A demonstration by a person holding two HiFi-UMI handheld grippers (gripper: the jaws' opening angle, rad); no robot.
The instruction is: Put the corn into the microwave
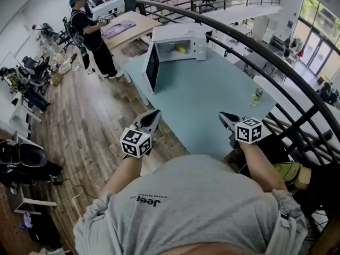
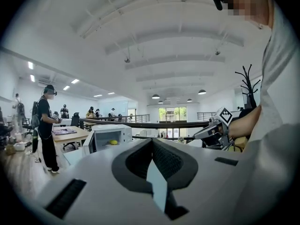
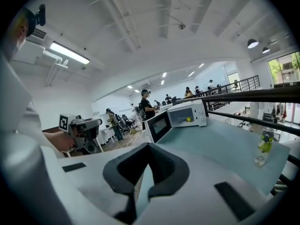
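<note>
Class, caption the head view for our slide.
Yellow corn inside the open white microwave on the pale blue table; left claw and right claw, both shut, hover at its near edge.

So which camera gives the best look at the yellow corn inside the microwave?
The head view: it looks down into the open microwave, and the corn lies plainly inside. The left gripper view shows it lower and smaller. In the right gripper view it is only a tiny yellow dot.

Bright, even light from windows (image 1: 319,41) and ceiling strips (image 3: 69,53); strong fisheye bending, black corners.
</note>
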